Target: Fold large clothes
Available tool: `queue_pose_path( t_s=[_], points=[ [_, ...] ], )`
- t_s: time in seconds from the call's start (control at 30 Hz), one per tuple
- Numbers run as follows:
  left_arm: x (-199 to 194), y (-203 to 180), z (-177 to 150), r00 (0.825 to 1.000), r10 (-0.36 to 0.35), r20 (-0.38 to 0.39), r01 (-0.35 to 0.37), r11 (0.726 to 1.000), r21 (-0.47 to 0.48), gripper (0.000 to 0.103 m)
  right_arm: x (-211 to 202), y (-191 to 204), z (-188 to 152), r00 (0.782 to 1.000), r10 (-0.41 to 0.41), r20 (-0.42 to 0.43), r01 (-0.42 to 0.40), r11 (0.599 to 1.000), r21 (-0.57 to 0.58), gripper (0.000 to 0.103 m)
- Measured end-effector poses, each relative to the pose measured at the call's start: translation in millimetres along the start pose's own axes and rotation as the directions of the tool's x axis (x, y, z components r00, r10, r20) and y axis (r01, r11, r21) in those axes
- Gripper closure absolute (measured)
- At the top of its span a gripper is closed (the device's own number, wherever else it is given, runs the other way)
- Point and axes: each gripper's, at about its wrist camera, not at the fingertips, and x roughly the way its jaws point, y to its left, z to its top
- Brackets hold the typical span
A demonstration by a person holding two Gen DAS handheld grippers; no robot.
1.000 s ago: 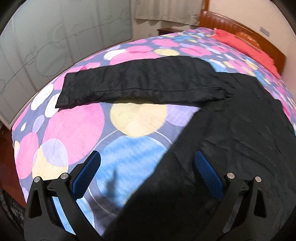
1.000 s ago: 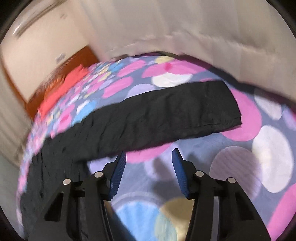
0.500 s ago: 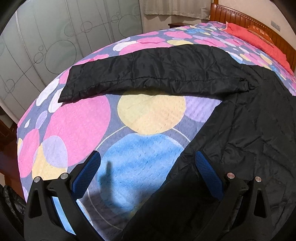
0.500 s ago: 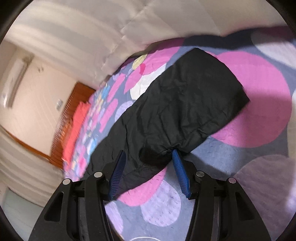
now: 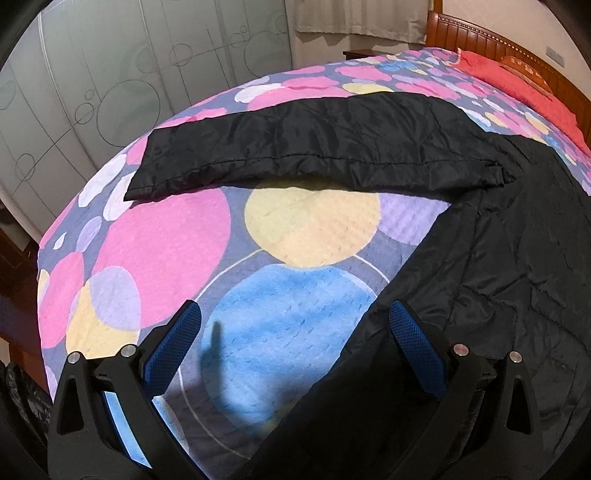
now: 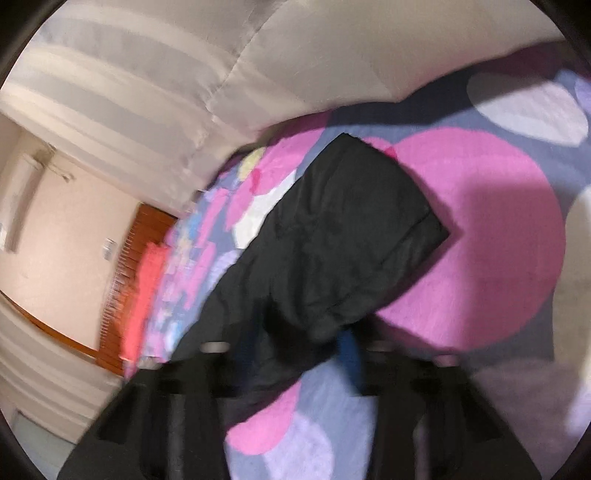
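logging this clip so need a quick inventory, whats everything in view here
black jacket: one, black, spread flat on the bed, body at right of the left wrist view
sleeve: one, black, stretched across the bed toward the wardrobe side
bedspread: one, grey-blue with pink, yellow, blue and lilac circles, covers the bed
red pillow: one, red, at the headboard
headboard: one, brown wood, far end
wardrobe doors: frosted grey with circle lines, left
curtain: one, beige, far wall
left gripper: black with blue pads, open above the jacket's edge
right gripper: black, blurred, at the sleeve's edge
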Motion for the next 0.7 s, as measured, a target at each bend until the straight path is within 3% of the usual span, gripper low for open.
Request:
queue_pose_path(
  t_s=[0.13, 0.27, 0.37, 0.5, 0.53, 0.7],
  points=[
    [1, 0, -2, 1.0, -0.004, 0.004, 0.004, 1.0, 0.003, 0.002, -7, 30, -4, 0.999, -0.027, 0.022, 0.03, 0.989, -0.143, 0.089],
    [4, -1, -5, 1.0, -0.009, 0.005, 0.009, 1.0, 0.004, 0.002, -28, 92, -28, 0.997, 0.009, 0.073, 0.018, 0.929, -0.37, 0.089],
    [6, 0, -6, 1.0, -0.02, 0.002, 0.02, 1.0, -0.003, 0.002, -38, 156, -66, 0.995, 0.066, 0.077, -0.012, 0.828, -0.561, 0.089],
    [9, 2, -6, 0.999, -0.044, -0.008, 0.044, 0.999, -0.018, 0.002, -33, 224, -130, 0.992, 0.125, 0.003, -0.081, 0.668, -0.739, 0.089],
    [10, 3, -6, 0.999, -0.051, -0.011, 0.05, 0.998, -0.022, 0.002, -28, 242, -152, 0.99, 0.137, -0.033, -0.112, 0.621, -0.776, 0.089],
    [14, 7, -7, 0.996, -0.084, -0.02, 0.083, 0.996, -0.042, 0.002, -17, 296, -234, 0.972, 0.157, -0.172, -0.227, 0.475, -0.85, 0.089]
  ],
)
